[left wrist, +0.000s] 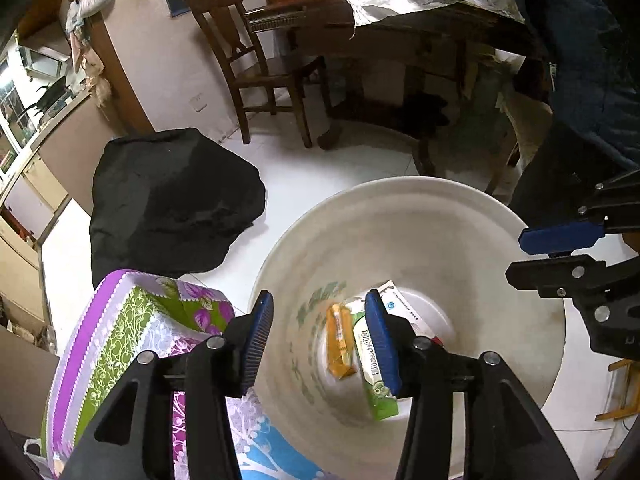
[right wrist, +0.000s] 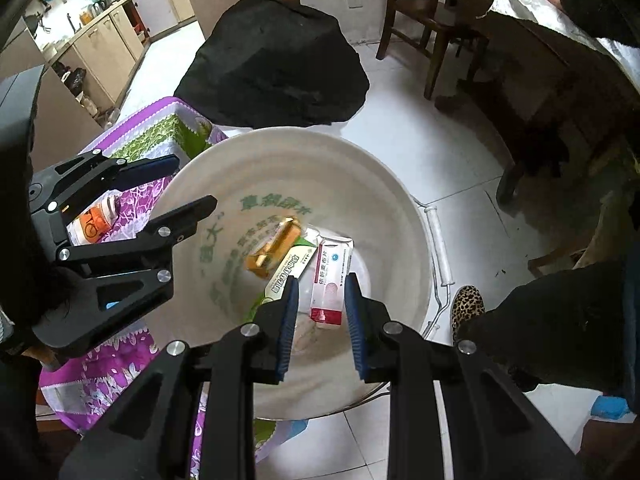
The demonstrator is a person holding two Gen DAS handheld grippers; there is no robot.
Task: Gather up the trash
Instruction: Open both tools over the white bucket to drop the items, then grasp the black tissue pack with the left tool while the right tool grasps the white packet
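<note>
White bucket [right wrist: 224, 184] on pale tiled floor [right wrist: 460, 152], centre frame, holds three boxes. Orange box [right wrist: 276, 246] blurred, long axis running lower left to upper right; green box [right wrist: 290, 268] and red-white box [right wrist: 330, 280] alongside. Left gripper [left wrist: 320, 336] partly open, empty; right gripper [right wrist: 322, 324] at its narrowest, empty. Black bag [right wrist: 276, 64] upper centre; wooden chair [left wrist: 256, 64] behind.

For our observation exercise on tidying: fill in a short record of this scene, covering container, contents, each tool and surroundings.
container: white bucket, green lettering inside
contents: orange box, green box, white-and-red box
left tool: open, empty, over the bucket
right tool: over the bucket, nothing visibly held
surroundings: black bag on the floor; purple patterned cloth beside the bucket
</note>
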